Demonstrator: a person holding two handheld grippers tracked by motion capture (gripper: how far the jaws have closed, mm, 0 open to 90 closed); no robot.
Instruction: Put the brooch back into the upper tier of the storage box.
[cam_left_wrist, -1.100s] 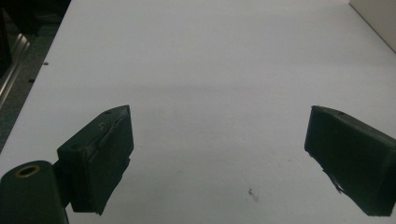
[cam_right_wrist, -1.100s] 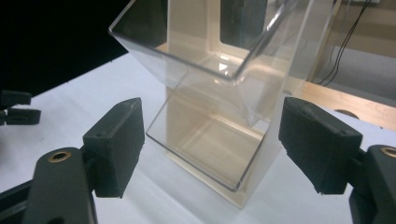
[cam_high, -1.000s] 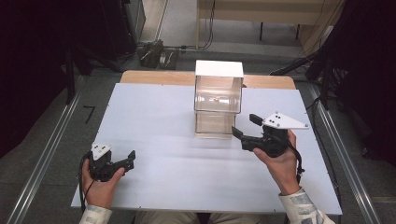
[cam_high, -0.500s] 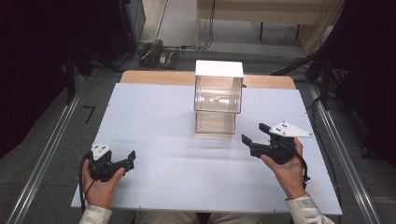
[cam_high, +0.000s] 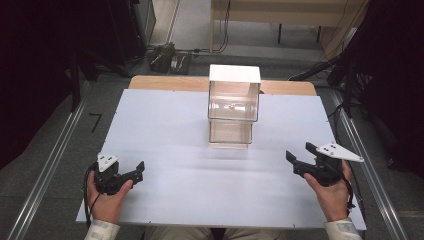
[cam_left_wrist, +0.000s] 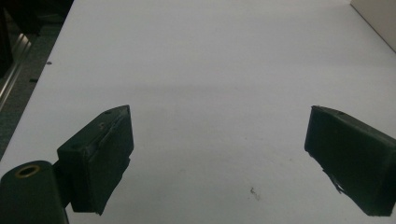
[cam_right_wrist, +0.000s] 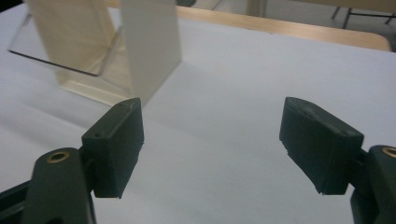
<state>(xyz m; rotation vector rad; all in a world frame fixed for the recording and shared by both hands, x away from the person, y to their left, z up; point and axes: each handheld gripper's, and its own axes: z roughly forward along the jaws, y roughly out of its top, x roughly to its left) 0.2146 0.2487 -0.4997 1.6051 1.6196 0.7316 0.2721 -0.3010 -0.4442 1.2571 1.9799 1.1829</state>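
L gripper (cam_high: 134, 171) is sitting at the near-L part of the white table (cam_high: 165, 130), held in the person's L hand (cam_high: 107, 197). In the L gripper view its 2 black jaws are standing wide apart w/ nothing btwn them, just bare white tabletop (cam_left_wrist: 210, 70) showing through the gap. It's pointing toward the table's R side, and a pale edge of the box (cam_left_wrist: 376, 21) is peeking in at the top-R corner of that view.

R gripper (cam_high: 301, 158) is resting over the near-R part of the table, gripped by the R hand (cam_high: 330, 192), w/ its grey 3-cornered plate (cam_high: 339, 151) on top. In the R gripper view its jaws are also spread wide, holding nothing; white tabletop (cam_right_wrist: 224, 93) is lying btwn them. It's aiming toward the table's middle, w/ the box's clear wall and cream side panel (cam_right_wrist: 149, 44) showing up-L, beyond the L jaw.

The clear box (cam_high: 233, 107), white lid on top, is standing upright at the table's center-far area, well apart from both grippers. Something small is showing inside it, too small to tell what. A wooden edge (cam_high: 150, 82) is sticking out behind the white top. Beyond that, grey floor w/ cables (cam_high: 167, 55) and dark surroundings on both sides.
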